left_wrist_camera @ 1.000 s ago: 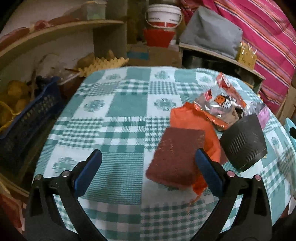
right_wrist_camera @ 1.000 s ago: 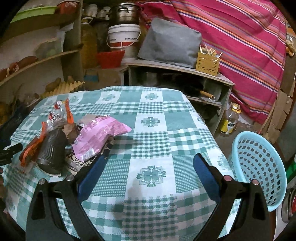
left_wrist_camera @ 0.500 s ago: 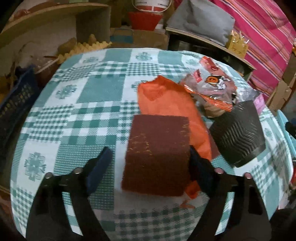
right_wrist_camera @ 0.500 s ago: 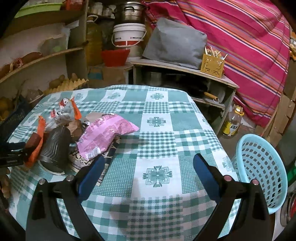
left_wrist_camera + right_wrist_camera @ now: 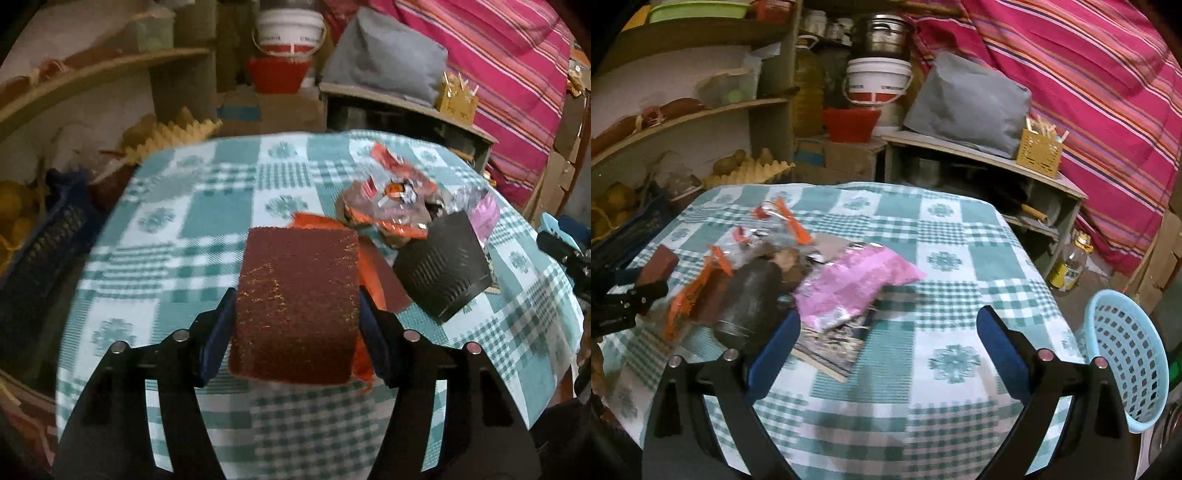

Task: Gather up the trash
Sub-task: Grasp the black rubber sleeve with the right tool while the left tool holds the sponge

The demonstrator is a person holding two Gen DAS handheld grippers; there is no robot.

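My left gripper is shut on a dark red scouring pad, held just above the checked tablecloth; it also shows in the right wrist view. Under it lies an orange wrapper. Beside it lie a black ribbed cup on its side, a clear snack bag and a pink wrapper. My right gripper is open and empty over the table's near right part. A light blue basket stands on the floor at the right.
A printed card lies under the pink wrapper. Shelves with a white bucket, a red bowl and a grey bag stand behind the table. A dark blue crate sits at the left.
My left gripper closed on the scouring pad and lifted it a little off the orange wrapper. My right gripper shifted slightly toward the pink wrapper and stayed open.
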